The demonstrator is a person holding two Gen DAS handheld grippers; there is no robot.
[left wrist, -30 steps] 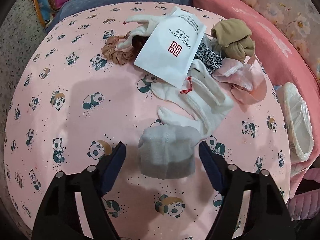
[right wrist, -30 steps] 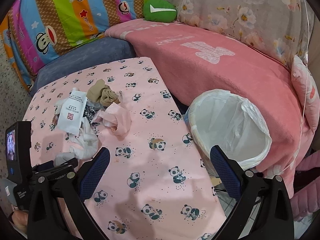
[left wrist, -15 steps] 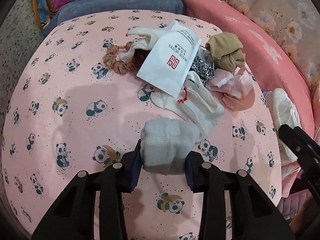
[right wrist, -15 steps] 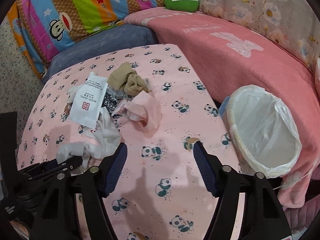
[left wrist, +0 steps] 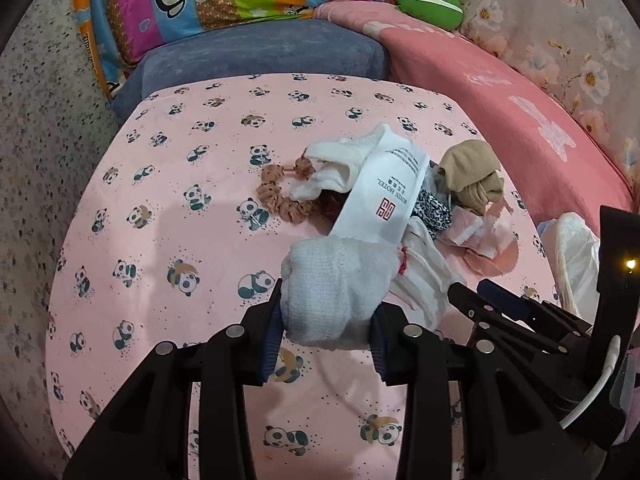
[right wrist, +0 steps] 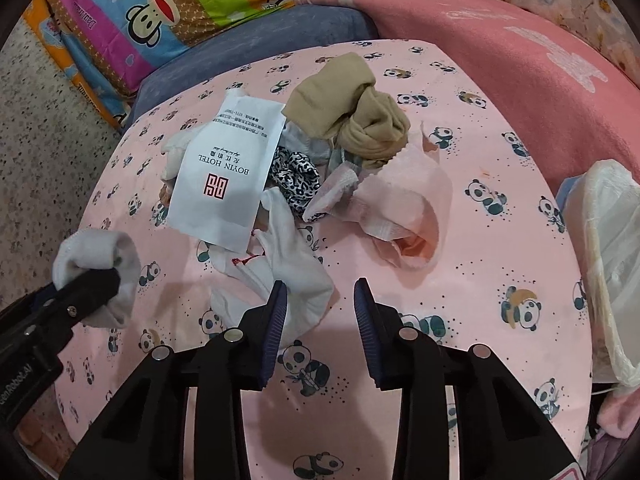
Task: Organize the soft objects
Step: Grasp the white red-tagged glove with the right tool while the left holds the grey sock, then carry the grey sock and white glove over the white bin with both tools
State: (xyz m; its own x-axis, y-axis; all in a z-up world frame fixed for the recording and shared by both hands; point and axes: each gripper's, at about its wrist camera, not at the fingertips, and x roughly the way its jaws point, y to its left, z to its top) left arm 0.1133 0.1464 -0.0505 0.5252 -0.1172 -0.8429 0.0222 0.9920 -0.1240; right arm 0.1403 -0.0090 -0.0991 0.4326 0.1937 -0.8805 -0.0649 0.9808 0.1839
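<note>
Grey sock (left wrist: 334,292) apparently clamped inside left hand-held gripper (left wrist: 326,332).

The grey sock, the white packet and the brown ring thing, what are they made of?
Grey sock: looks like knitted cotton, soft and matte, with ribbed rows, and it dents where the left gripper squeezes it.
White packet: seems to be paper or thin plastic film; it lies flat and smooth with crisp edges and printed letters.
Brown ring: probably ruffled fabric, a gathered hair scrunchie.
</note>
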